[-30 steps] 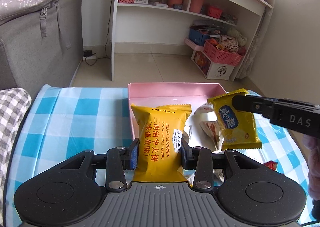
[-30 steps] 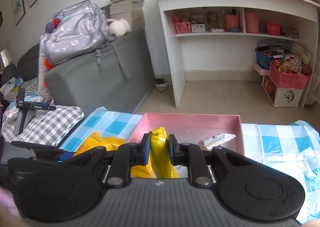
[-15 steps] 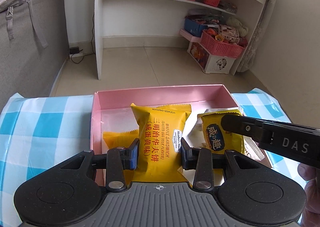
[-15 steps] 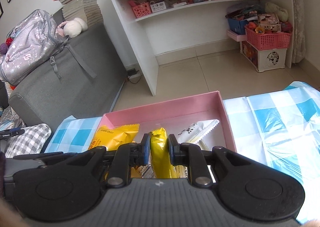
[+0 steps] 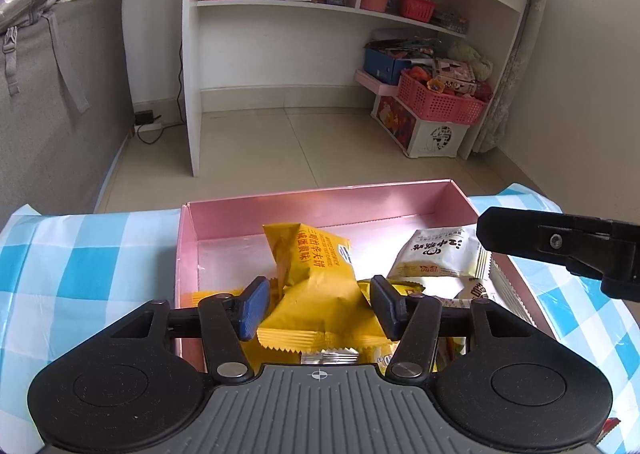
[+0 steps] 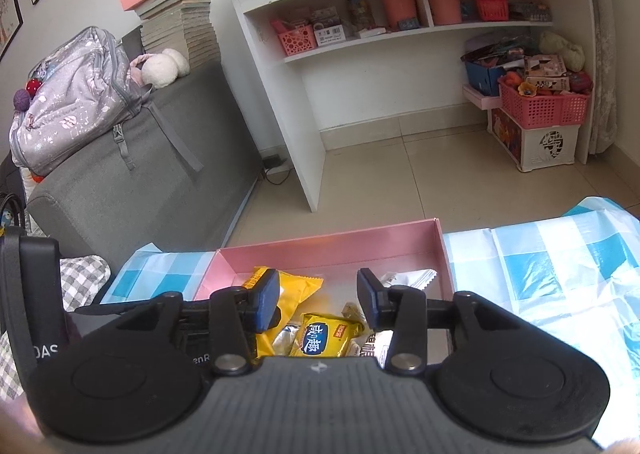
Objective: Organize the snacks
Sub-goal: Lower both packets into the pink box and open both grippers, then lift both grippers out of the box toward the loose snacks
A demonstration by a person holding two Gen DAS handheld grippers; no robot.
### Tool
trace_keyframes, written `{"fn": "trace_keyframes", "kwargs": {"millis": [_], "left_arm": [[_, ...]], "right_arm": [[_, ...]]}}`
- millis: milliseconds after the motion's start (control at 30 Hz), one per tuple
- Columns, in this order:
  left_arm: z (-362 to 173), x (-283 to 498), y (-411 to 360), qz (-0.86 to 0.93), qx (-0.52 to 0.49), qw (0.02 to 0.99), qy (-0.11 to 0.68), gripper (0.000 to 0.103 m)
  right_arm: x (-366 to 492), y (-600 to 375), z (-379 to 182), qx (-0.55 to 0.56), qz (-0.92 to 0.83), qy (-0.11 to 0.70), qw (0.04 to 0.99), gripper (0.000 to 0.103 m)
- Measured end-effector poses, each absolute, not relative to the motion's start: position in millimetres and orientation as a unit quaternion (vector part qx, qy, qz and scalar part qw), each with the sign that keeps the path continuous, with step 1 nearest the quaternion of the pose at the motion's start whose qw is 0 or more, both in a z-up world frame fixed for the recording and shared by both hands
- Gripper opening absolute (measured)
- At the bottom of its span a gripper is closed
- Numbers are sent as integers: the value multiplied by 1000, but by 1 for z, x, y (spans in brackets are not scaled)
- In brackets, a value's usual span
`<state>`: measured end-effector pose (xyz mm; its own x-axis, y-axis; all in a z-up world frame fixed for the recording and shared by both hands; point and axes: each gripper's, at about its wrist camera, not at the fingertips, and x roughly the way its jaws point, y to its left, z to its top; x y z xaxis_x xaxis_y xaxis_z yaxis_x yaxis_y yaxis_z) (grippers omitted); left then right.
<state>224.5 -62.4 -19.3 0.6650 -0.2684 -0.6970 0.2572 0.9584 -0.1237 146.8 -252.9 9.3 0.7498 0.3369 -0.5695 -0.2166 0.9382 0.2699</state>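
Note:
A pink box (image 5: 320, 206) sits on the blue-checked cloth and holds several snack packets. My left gripper (image 5: 318, 304) is open above it; a yellow wafer packet (image 5: 316, 274) lies loose between its fingers, leaning on other packets. A white packet (image 5: 440, 254) lies at the box's right. My right gripper (image 6: 318, 298) is open over the same pink box (image 6: 328, 250); a small yellow packet with a blue label (image 6: 326, 340) lies below it, next to the yellow wafer packet (image 6: 296, 290). The right gripper's finger (image 5: 560, 242) shows at the right of the left wrist view.
The blue-checked cloth (image 5: 80, 254) covers the table on both sides of the box. Beyond lie tiled floor, a white shelf unit (image 5: 320, 6), a grey sofa (image 6: 140, 182) with a backpack, and pink baskets (image 5: 440, 102) on the floor.
Both grippers have opened and let go of their packets. The yellow wafer packet and the small yellow packet now lie in the pink box.

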Motion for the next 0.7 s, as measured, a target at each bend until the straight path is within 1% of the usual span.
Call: {"fn": "trace_keyframes", "kwargs": {"millis": [33,100,167,200,267,300,367,433,467,533,600,700], "left_arm": [[-17,221,-63,-143,-2,913,382,59],[-12,213,-60,-144,2,913,381,65],[-7,202,-55,-144,4,913,381,71],[-4,197,-53,-143,5,914,381,73],[0,186,-45,-140,6,914,382,77],[2,180,-42,-139,7,913,383,80],[5,170,-36,-138,8,914,382,82],[9,161,-31,-133,14,912,387,83],[10,156,-29,-129,17,912,389,83],[14,144,-24,-124,21,913,389,87],[17,132,-20,-124,20,912,390,91],[18,114,-13,-119,18,908,400,92]], "right_arm": [[145,-252,10,92,149,321,931,48],[141,-250,14,83,150,319,932,54],[136,-248,16,71,149,316,934,64],[133,-246,17,64,149,316,935,66],[128,-244,19,54,148,317,935,73],[125,-242,20,49,147,318,935,74],[120,-241,22,45,145,323,934,80],[113,-240,24,37,145,327,933,83],[110,-239,25,35,145,327,933,87],[102,-238,27,30,144,329,933,91],[95,-235,27,25,146,331,932,93],[84,-231,28,14,146,334,931,96]]}}
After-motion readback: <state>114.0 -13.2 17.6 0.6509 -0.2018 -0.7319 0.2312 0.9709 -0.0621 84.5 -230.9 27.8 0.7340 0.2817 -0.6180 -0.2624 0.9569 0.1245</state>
